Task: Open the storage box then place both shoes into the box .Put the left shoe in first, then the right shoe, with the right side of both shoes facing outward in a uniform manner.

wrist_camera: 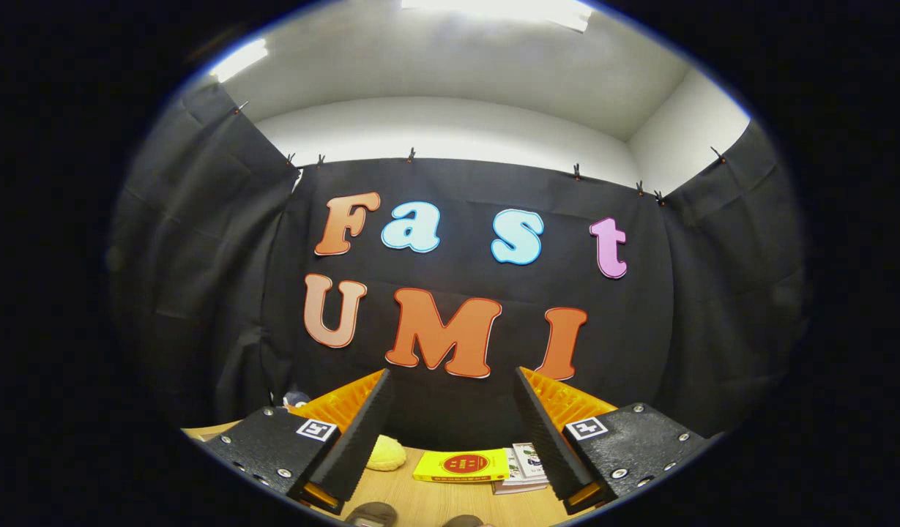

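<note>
My gripper [453,384] is held high and level, pointing at the booth's back wall, its two black-padded orange fingers [362,428] spread wide with nothing between them. Far below, between the fingers at the near edge of the wooden table [435,501], two dark rounded shapes show: one shoe tip [371,514] on the left and another shoe tip [463,521] beside it, mostly hidden. I cannot tell left shoe from right.
A yellow flat pack with a red disc [460,465] lies on the table beyond the shoe tips, with a booklet [526,465] to its right. A pale yellow soft lump [385,454] sits by the left finger. Black cloth walls surround the table.
</note>
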### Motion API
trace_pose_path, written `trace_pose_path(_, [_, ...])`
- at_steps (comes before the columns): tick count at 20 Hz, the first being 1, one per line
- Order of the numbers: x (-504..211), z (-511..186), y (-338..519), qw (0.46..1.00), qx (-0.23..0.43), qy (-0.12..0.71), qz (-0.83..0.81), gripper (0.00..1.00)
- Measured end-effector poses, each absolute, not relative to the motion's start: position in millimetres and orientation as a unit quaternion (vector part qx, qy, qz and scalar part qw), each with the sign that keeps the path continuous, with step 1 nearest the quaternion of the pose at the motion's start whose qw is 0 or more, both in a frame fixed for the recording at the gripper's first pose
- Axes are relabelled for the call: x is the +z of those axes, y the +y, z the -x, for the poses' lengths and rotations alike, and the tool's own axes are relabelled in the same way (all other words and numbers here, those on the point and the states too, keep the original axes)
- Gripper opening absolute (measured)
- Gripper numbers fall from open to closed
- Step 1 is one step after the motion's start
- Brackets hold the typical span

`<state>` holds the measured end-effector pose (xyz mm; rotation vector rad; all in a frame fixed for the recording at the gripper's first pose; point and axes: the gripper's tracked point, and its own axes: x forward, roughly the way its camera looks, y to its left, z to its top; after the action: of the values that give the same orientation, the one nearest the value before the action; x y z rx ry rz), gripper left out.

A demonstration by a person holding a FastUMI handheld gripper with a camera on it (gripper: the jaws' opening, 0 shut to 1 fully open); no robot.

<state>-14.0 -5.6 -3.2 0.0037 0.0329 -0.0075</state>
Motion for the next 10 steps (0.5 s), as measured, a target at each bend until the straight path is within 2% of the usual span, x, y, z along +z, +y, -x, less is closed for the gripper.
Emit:
trace_pose_path(7, [2, 15, -5, 1.0, 0.004, 0.009, -0.006, 0.98])
trace_pose_path(10, [-15, 13, 12, 0.999, 0.039, 0.03, -0.014, 0.98])
